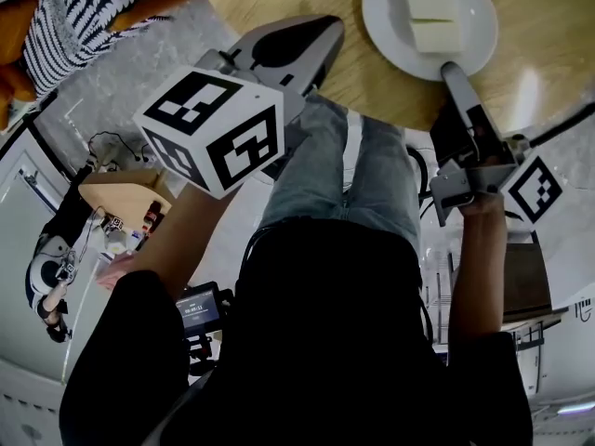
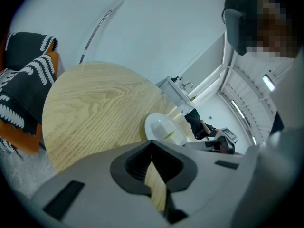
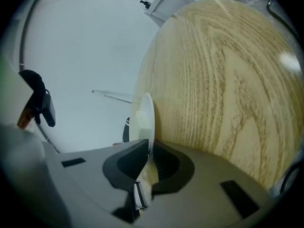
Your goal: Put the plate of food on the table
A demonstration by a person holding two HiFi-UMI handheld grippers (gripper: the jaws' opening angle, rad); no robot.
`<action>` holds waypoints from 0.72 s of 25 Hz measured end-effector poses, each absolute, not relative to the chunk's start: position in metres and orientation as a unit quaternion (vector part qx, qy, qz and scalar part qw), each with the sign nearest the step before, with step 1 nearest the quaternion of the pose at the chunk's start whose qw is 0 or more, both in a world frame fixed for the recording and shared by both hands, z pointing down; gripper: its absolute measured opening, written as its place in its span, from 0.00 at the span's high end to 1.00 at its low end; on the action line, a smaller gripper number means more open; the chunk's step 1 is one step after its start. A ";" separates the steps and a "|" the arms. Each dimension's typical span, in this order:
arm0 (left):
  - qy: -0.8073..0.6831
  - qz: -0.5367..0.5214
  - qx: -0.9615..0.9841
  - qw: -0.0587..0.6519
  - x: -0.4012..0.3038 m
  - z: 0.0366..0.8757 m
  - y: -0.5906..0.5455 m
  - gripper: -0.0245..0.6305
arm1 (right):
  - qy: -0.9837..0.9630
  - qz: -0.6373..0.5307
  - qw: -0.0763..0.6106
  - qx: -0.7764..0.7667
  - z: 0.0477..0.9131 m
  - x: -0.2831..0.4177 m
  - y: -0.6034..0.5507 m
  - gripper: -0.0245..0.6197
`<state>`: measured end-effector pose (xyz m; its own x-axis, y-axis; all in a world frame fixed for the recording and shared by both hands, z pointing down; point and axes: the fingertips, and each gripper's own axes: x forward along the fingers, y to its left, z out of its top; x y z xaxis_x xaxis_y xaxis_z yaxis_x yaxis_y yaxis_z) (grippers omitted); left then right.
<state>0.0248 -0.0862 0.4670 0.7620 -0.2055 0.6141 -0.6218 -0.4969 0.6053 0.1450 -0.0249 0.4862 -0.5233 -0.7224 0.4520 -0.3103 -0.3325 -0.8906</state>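
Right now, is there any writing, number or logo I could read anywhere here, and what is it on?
Nothing here can be read clearly.
Small screen: pale digits, too small to read.
Near marker cube and far marker cube: black-and-white square patterns only, no words.
Plate: plain white, no print.

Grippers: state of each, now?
Left gripper: closed, empty.
Right gripper: closed on rim of round white plate carrying pale food block.
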 end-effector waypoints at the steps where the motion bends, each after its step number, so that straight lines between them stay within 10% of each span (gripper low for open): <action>1: -0.248 0.238 0.832 0.436 0.025 0.468 -0.088 0.95 | 0.557 -0.673 0.149 -0.463 0.488 0.144 -0.027 0.93; 10: -0.246 0.239 0.833 0.433 0.025 0.463 -0.096 0.95 | 0.605 -0.666 0.088 -0.428 0.490 0.123 -0.033 0.82; 18: -0.243 0.231 0.844 0.419 0.031 0.440 -0.102 0.95 | 0.691 -0.586 -0.099 -0.412 0.489 0.112 -0.028 0.71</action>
